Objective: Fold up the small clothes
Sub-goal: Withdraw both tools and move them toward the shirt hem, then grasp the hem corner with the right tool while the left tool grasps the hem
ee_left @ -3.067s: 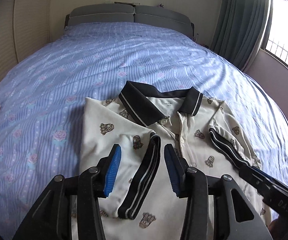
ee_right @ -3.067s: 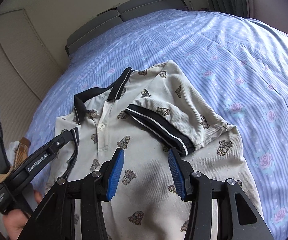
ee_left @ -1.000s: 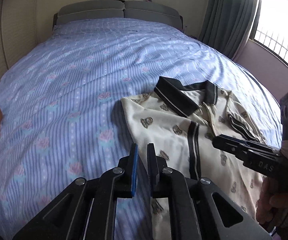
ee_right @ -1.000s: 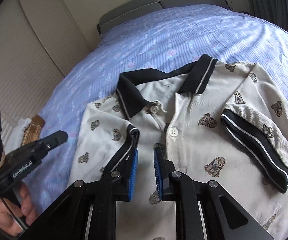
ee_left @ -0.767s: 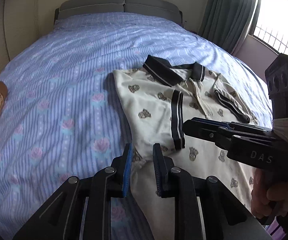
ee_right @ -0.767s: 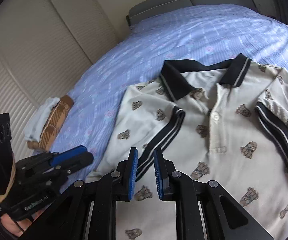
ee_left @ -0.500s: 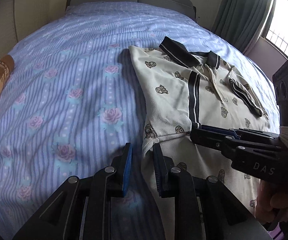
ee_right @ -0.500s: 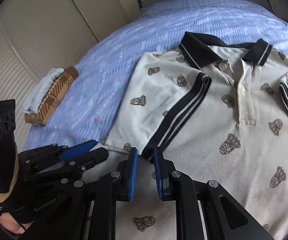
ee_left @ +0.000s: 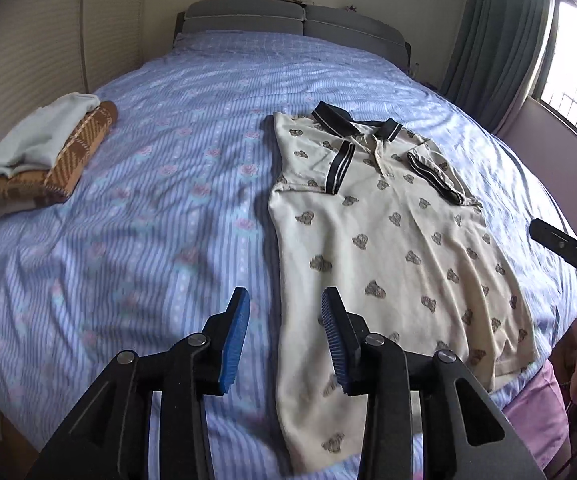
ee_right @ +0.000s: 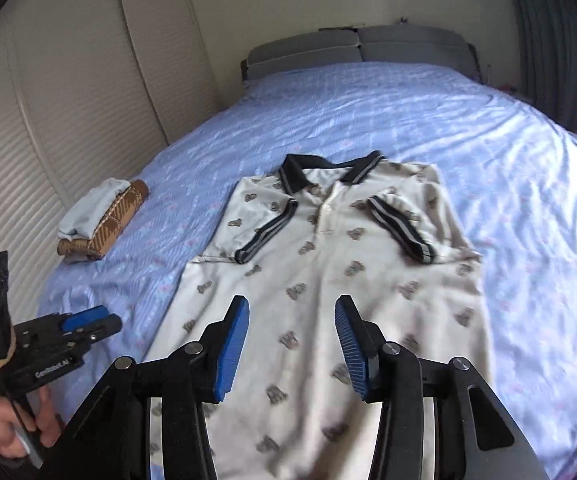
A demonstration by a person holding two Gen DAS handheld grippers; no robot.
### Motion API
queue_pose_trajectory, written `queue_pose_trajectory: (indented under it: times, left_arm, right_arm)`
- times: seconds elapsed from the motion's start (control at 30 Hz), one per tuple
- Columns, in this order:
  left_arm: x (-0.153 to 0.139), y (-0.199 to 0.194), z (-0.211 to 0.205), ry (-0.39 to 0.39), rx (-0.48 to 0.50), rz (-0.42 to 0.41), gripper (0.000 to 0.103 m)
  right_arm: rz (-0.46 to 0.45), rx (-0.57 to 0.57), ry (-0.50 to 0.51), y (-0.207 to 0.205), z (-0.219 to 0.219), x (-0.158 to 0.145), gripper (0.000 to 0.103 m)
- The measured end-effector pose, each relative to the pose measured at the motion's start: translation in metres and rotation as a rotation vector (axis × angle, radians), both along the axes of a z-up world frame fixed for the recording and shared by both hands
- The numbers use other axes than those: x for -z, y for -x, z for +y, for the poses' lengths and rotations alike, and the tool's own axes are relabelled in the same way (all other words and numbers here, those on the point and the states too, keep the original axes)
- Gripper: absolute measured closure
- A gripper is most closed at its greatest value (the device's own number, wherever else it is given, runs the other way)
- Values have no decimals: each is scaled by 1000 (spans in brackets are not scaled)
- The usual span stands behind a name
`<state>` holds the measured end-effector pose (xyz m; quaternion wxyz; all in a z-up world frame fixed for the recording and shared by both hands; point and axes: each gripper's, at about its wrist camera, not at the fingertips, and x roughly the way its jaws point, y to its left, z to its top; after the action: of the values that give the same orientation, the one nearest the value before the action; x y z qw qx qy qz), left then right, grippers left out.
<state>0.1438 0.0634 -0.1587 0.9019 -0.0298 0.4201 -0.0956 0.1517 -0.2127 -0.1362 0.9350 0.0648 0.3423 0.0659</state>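
Observation:
A cream polo shirt (ee_left: pixel 392 232) with a dark collar and small brown prints lies face up on the blue striped bed (ee_left: pixel 148 232), both sleeves folded inward over its chest. It also shows in the right wrist view (ee_right: pixel 328 280). My left gripper (ee_left: pixel 284 336) is open and empty, held above the shirt's lower left edge. My right gripper (ee_right: pixel 292 344) is open and empty, held above the shirt's lower middle. The left gripper also shows at the left edge of the right wrist view (ee_right: pixel 84 320).
A stack of folded clothes (ee_left: pixel 44 160), white over brown plaid, sits at the bed's left side, also in the right wrist view (ee_right: pixel 100 216). A grey headboard (ee_left: pixel 288 28) stands at the far end. Curtains and a window (ee_left: pixel 568 60) are at the right.
Both grippers were shut near the left sleeve fold; now both are open and have pulled back toward the shirt's hem. The shirt lies flat with both sleeves folded in.

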Motion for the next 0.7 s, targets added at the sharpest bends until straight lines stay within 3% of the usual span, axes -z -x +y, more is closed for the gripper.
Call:
queue_pose_trajectory:
  times: [0.1,0.3,0.7]
  left_arm:
    - [5,30,-10,-14,-14,-6,66]
    - [21,53,-19,-24,-68,14,66]
    - [51,72,-12,-45,-130,46,65]
  right_arm:
    - [-14,128,28,46,-17,2,58]
    - [73,217,19,93,-45,31,58]
    - [185,284,-13,111,-67,73,58]
